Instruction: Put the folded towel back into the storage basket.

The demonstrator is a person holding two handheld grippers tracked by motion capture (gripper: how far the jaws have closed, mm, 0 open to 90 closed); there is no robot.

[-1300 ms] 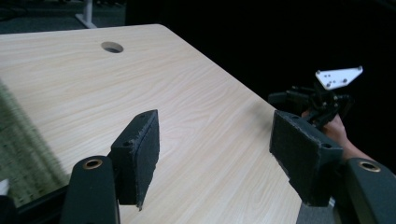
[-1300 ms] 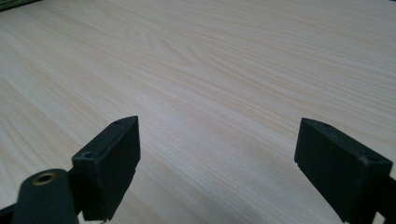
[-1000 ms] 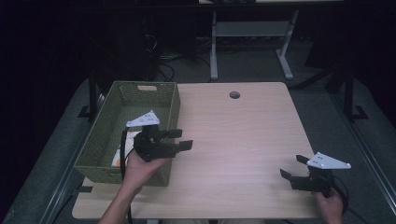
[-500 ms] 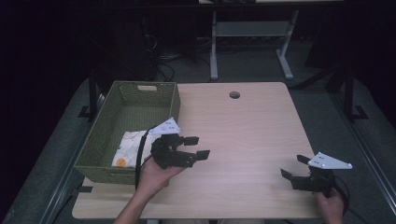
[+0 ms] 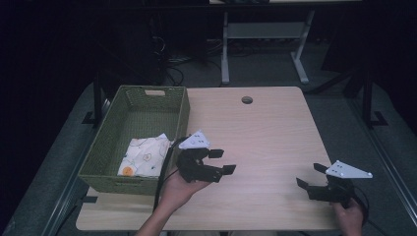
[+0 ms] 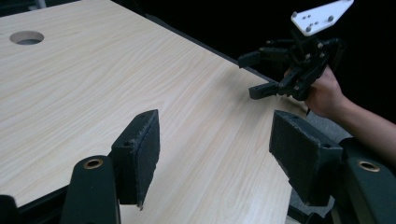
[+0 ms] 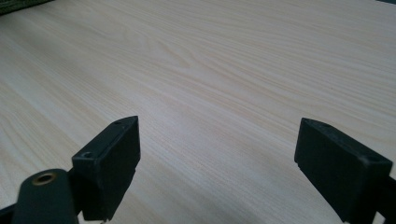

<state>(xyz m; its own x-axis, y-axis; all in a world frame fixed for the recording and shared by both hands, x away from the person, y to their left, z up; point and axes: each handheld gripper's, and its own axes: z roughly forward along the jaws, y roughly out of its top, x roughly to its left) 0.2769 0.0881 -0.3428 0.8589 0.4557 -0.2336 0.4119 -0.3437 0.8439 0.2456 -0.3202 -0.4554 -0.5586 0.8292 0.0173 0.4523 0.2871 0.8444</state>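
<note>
A folded white cloth [image 5: 144, 156] with small coloured prints lies at the near end of a green woven basket [image 5: 110, 133] on the table's left side. My left gripper [image 5: 222, 161] hovers just right of the basket over the wooden table [image 5: 265, 132], open with nothing between its jaws. In the left gripper view [image 6: 215, 158] the jaws stand wide apart above bare wood, and the right gripper [image 6: 256, 74] shows farther off in a hand. My right gripper [image 5: 311, 176] stays near the table's front right corner, open and empty. Its own view [image 7: 217, 168] looks along the tabletop.
A round cable hole [image 5: 247, 100] sits near the table's far edge. Behind the table stands a white desk frame [image 5: 265, 34] on dark floor with cables. The table's middle is bare wood.
My left gripper has come out from over the basket and moved right over the table. The white cloth now lies uncovered in the basket. The right gripper has not moved.
</note>
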